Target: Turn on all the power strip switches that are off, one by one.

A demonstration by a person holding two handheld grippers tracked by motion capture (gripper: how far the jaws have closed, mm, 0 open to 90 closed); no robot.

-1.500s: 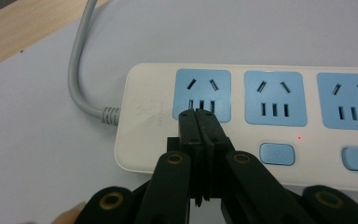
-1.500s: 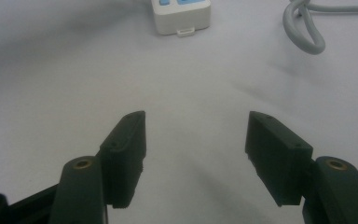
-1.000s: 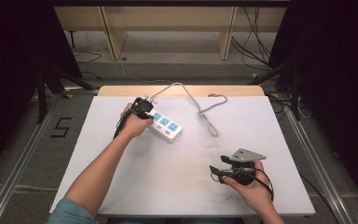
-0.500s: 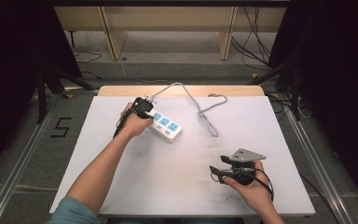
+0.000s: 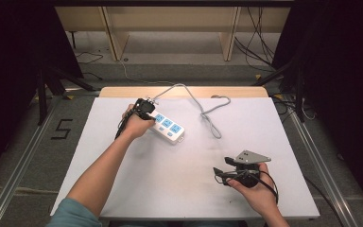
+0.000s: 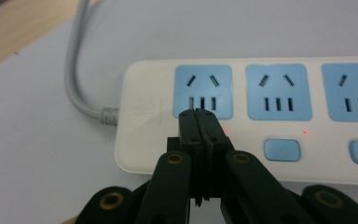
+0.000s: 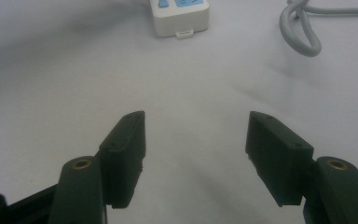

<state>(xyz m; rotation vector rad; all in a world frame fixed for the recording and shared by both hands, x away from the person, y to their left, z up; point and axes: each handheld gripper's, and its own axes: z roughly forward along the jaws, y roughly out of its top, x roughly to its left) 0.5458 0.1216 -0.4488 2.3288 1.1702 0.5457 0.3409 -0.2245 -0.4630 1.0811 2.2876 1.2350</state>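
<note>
A white power strip (image 5: 168,127) with three blue sockets lies on the white table, its grey cable (image 5: 208,113) looping off to the back. My left gripper (image 5: 145,108) is at the strip's cable end. In the left gripper view its jaws are shut together, tips (image 6: 200,116) resting on the strip (image 6: 279,93) just below the first socket, where that socket's switch would sit. Small red lights glow beside the tips. My right gripper (image 5: 217,172) hovers low at the front right, open (image 7: 196,135) with nothing between its fingers, pointing toward the strip's far end (image 7: 179,16).
The table's wooden back edge (image 5: 184,91) lies behind the strip. The cable loop (image 7: 303,28) rests on the mat right of the strip. Bare white mat (image 5: 170,179) spreads between the two hands. Metal rails run along both sides of the table.
</note>
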